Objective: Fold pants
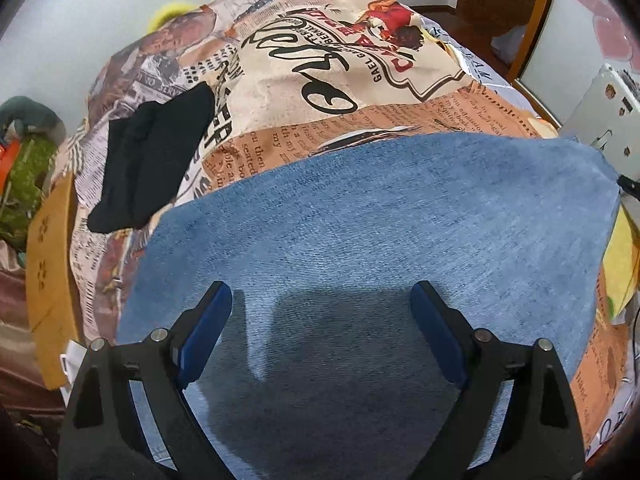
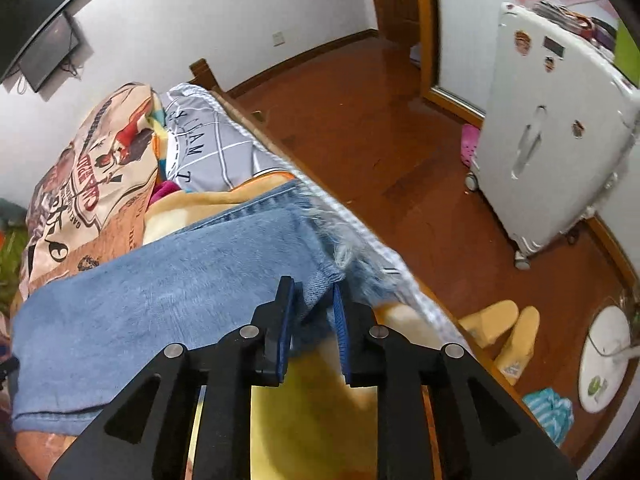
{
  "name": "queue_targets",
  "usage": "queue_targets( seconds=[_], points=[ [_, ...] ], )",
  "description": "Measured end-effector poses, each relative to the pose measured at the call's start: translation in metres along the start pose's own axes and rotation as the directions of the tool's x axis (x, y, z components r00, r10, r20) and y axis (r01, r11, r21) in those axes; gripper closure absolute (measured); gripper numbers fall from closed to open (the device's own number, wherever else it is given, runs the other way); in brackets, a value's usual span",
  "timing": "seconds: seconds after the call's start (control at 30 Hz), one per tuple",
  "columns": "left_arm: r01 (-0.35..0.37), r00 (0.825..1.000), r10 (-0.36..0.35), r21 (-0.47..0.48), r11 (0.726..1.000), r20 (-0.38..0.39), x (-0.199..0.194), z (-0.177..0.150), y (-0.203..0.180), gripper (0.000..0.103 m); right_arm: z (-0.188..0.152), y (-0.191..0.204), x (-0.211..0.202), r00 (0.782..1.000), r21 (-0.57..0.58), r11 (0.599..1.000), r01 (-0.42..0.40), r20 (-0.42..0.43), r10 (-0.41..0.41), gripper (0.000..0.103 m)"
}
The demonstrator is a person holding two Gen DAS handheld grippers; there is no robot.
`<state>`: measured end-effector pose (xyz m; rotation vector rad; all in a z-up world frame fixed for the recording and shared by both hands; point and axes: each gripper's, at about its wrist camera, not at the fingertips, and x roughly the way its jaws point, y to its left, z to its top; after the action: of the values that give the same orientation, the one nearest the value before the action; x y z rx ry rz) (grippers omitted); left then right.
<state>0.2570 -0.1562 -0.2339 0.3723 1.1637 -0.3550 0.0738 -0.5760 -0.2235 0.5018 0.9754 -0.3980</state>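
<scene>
Jeans (image 2: 160, 292) lie long axis left-right across bed; frayed hem at right, pinched in nearly closed right gripper (image 2: 314, 300). Left gripper (image 1: 322, 300) wide open, empty, above denim.

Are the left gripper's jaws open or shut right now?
Open. The left gripper has its jaws spread wide above the jeans, with nothing between them.

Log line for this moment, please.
task: fold pants | left gripper: open above jeans | right gripper: jaws around frayed hem | stage: fold not yet made
</scene>
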Motion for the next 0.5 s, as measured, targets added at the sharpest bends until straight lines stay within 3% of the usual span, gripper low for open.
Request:
queue_targets(
  seconds=[0.03,0.1,0.17,0.33,0.5],
  points=[
    [0.007,1.000,-0.007,-0.006,1.000,-0.003,0.001,0.000,0.000,0.011,0.000,-0.002,-0.005,1.000,0.008,1.000,-0.008,-0.007,0.008,0.081],
    [0.024,1.000,-0.024,-0.010,1.000,-0.007,0.002,0.001,-0.003,0.011,-0.005,-0.004,-0.013,0.997,0.041,0.996,-0.075,-0.016,0.075,0.071],
    [0.040,0.999,-0.040,-0.003,0.999,-0.011,0.004,0.004,-0.008,0.010,-0.013,-0.002,-0.020,0.990,0.069,0.988,-0.139,-0.009,0.140,0.049],
    [0.053,0.998,-0.052,0.034,0.998,-0.023,0.008,0.010,-0.026,0.007,-0.030,0.009,-0.013,0.970,0.130,0.963,-0.237,-0.030,0.243,0.044],
    [0.050,0.999,-0.048,0.085,0.995,-0.025,0.013,0.017,-0.040,0.002,-0.031,0.010,0.013,0.963,0.193,0.949,-0.251,-0.053,0.266,0.041]
  ],
)
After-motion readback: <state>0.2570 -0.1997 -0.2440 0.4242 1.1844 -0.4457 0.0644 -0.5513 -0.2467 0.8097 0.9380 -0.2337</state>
